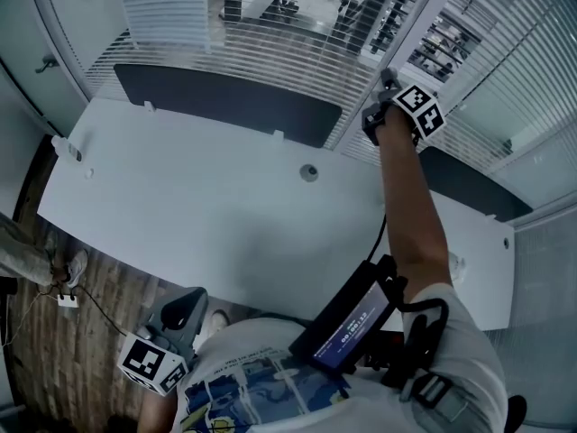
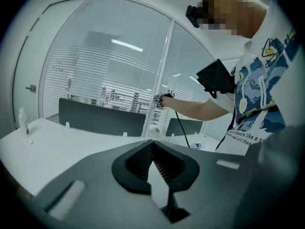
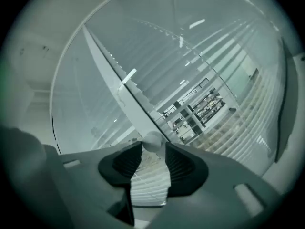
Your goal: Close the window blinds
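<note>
The right gripper [image 3: 153,148] has its fingers [image 3: 127,163] spread wide. A small white knob [image 3: 152,141] sits right at their tips, between the two. The pads appear to flank it rather than squeeze it, though the fit is close. Directly behind the knob, a pale window post [image 3: 116,87] runs away from the fingertips, up and to the left. To the right of the fingers, past the glass, hang the blinds [image 3: 238,113]. Their slats are tilted open enough that a lit office shows through the gaps.

The left gripper [image 2: 152,143] has its fingers pressed together at the tips with nothing between them. Ahead of those tips lies the white desk [image 2: 71,147], and the window is well beyond it, so this hand takes no part in the work.

The step in hand looks like working the knob that tilts the slats, and the blinds are not yet closed. The next move calls for the right fingers to close squarely on the knob. It is small and round, so an off-centre pinch would likely slip. After that, a roll of the wrist about the knob's own axis should turn it until the slats lie flat and shut out the office.
</note>
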Motion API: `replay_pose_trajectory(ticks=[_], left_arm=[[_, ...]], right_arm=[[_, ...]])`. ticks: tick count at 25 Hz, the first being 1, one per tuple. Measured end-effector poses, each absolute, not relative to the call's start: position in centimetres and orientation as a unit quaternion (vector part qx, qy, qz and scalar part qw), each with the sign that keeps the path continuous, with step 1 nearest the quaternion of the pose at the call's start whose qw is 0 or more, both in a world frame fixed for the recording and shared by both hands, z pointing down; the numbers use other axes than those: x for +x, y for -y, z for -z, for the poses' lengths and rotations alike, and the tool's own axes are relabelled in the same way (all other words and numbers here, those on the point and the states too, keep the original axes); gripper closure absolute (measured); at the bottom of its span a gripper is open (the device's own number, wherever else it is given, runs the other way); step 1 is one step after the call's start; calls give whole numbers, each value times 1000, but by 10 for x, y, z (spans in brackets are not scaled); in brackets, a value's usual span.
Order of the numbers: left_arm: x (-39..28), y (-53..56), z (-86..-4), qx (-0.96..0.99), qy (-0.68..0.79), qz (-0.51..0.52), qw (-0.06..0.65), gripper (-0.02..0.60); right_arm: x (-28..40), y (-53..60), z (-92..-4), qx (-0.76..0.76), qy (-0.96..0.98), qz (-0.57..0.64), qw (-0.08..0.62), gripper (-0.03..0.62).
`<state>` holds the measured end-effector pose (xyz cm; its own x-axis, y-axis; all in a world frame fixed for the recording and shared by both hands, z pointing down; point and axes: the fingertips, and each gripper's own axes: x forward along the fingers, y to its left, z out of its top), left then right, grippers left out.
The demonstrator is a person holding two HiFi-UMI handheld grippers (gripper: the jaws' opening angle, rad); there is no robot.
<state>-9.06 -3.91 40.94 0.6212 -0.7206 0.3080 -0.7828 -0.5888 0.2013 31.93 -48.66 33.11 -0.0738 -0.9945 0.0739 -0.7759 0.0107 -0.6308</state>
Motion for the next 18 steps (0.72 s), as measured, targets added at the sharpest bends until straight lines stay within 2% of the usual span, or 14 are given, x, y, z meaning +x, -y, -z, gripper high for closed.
replay_pose_trajectory(ticks=[6,18], left_arm=[[-97,35,-411,883,431,-98,160,577],[-101,33,-412,880,437,-98,160,577]], right_arm=[[319,492,-336,-617,-647,343,288,464],[324,490,-338,-608,-623,363,332,464]])
